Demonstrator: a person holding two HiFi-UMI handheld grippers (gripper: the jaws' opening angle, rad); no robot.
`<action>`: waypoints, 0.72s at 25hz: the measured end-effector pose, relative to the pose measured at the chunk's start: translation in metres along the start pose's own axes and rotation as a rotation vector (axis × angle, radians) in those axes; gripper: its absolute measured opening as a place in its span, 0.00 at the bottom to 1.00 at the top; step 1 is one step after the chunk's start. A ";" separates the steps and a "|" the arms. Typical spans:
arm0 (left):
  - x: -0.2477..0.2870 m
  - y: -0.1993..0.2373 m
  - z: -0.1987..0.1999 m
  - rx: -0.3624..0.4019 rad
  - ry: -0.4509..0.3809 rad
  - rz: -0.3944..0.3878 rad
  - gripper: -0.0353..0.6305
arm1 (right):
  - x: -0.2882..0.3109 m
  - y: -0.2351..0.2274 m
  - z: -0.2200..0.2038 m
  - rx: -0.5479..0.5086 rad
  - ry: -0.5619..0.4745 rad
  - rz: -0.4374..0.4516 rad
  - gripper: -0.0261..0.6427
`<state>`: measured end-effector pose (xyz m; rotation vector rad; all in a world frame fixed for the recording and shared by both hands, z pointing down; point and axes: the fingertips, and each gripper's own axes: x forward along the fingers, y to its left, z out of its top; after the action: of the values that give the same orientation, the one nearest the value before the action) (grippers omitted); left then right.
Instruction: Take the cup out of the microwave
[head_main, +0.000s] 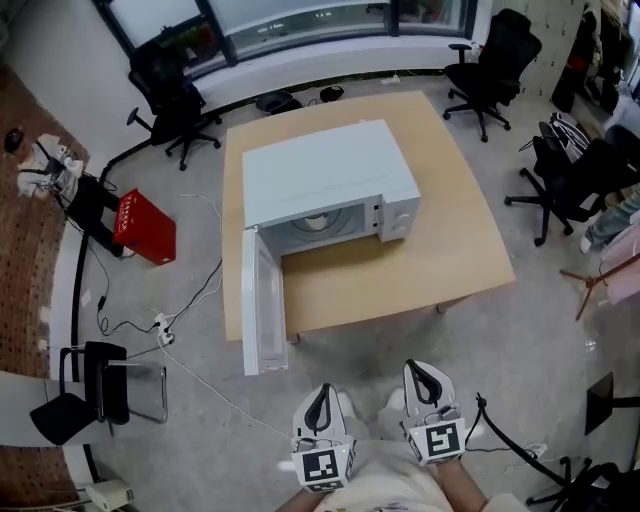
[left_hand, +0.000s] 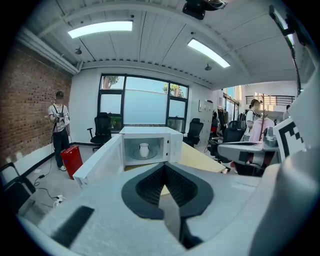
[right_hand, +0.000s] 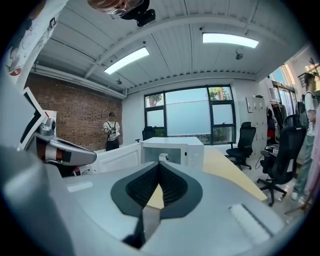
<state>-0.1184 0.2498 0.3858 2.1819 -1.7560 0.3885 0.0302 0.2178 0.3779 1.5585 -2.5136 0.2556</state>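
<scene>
A white microwave stands on the wooden table, its door swung wide open toward me at the left. Inside, on the turntable, stands a small white cup, upright; the cup shows in the left gripper view, and the cup is half hidden behind the jaw tips in the right gripper view. My left gripper and right gripper are held side by side well short of the table, both shut and empty, pointing at the microwave.
Black office chairs stand around the table, with more chairs at the right. A red box and cables lie on the floor at the left. A person stands by the brick wall; others are at the right.
</scene>
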 end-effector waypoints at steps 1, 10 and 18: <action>-0.001 0.001 0.000 -0.002 -0.003 -0.001 0.06 | -0.001 0.001 0.002 0.001 -0.007 0.001 0.05; -0.008 0.034 -0.004 0.003 -0.001 -0.019 0.06 | 0.004 0.020 0.009 0.027 -0.043 -0.032 0.05; 0.003 0.043 0.002 -0.014 -0.048 -0.081 0.06 | 0.019 0.033 0.005 0.044 -0.047 -0.093 0.05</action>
<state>-0.1601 0.2377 0.3887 2.2615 -1.6831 0.3064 -0.0084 0.2150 0.3757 1.7121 -2.4777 0.2671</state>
